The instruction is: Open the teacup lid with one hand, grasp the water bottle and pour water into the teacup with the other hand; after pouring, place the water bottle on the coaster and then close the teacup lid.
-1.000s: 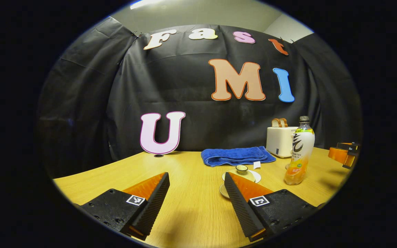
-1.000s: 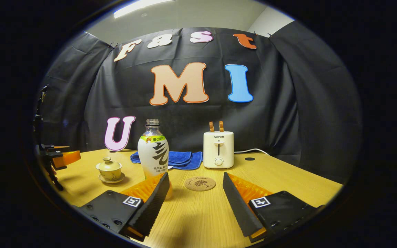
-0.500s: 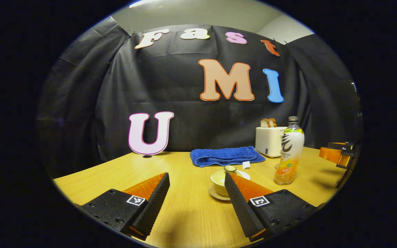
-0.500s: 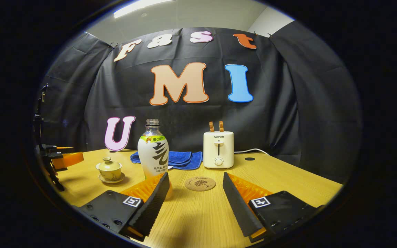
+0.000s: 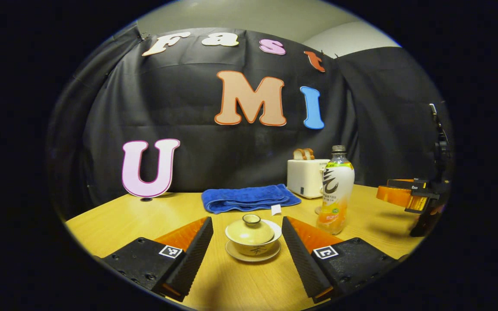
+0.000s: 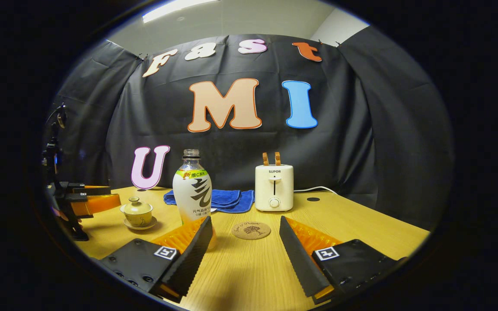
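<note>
A pale lidded teacup [image 5: 252,236] on its saucer stands on the wooden table [image 5: 115,220], just ahead of my left gripper [image 5: 247,224] and centred between its open fingers, untouched. The water bottle [image 5: 335,189] stands upright to the cup's right. In the right gripper view the bottle [image 6: 192,190] rises just beyond the left finger of my open right gripper [image 6: 245,224], and the round cork coaster [image 6: 251,230] lies ahead between the fingers. The teacup [image 6: 137,211] sits far left, with the left gripper [image 6: 91,199] beside it. The right gripper [image 5: 402,195] shows at the far right of the left gripper view.
A folded blue towel [image 5: 249,198] lies behind the teacup. A white toaster [image 6: 274,187] with bread slices stands at the back, its cord trailing right. A small white tag [image 5: 276,210] lies near the towel. Bare table stretches to the right of the coaster.
My left gripper has swung right, so the teacup has come from behind its right finger to centre between the open fingers. My right gripper has not moved.
</note>
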Demonstrator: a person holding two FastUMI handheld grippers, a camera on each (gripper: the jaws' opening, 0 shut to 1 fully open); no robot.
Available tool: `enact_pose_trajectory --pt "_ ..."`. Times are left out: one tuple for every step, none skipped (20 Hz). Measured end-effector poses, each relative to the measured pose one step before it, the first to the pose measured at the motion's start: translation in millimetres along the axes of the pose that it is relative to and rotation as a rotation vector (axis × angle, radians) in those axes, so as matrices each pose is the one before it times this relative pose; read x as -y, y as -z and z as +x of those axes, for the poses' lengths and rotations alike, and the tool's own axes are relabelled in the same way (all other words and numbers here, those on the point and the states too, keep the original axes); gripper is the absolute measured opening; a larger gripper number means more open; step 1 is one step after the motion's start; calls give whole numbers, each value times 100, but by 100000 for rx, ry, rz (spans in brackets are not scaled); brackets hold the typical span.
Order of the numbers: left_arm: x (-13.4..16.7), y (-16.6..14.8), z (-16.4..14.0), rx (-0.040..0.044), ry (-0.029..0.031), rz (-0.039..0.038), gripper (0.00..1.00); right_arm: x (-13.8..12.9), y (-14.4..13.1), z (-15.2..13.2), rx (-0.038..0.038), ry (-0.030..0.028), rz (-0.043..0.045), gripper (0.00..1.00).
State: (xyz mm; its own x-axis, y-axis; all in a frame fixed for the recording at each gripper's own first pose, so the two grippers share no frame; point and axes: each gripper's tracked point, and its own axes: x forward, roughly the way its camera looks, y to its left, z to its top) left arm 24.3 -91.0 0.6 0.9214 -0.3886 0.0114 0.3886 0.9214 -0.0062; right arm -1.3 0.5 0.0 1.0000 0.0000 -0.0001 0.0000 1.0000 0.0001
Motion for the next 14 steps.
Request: enact_pose_trajectory --pt "143 65 299 -50 1293 -147 93 48 -12 -8 1 -8 -5 94" --pt "219 -29 380 -144 1188 9 93 -37 -1 12 3 2 -1 98" --pt "220 24 357 167 1327 -85 93 -13 -13 -5 -3 -4 -2 94" --pt "226 19 386 -211 1420 5 93 -3 52 13 5 -8 -3 98" --pt "199 73 351 -107 1011 67 93 10 -38 26 -5 -4 1 98" --pt "141 -24 398 -123 1005 134 93 -5 28 -22 -2 8 -3 94" --pt "86 100 328 -133 598 34 93 31 -11 -7 3 9 -2 94" --pt "-12 -61 297 -77 256 51 92 -14 -9 -38 0 12 5 94" --pt "14 6 186 103 213 -169 93 -3 -35 -8 -11 4 1 94" --pt "47 -19 213 -242 259 181 92 -27 46 8 -9 7 7 98" --pt "-11 162 147 -466 144 -53 91 5 -17 21 18 -6 -2 98" --pt "-44 47 152 -189 -340 -62 91 14 24 15 -13 12 -5 98" --pt "-192 32 227 -717 -338 161 91 -12 -8 -18 -2 5 -6 98" --pt "-33 189 237 -1013 -113 280 91 0 16 -17 5 -4 6 98"
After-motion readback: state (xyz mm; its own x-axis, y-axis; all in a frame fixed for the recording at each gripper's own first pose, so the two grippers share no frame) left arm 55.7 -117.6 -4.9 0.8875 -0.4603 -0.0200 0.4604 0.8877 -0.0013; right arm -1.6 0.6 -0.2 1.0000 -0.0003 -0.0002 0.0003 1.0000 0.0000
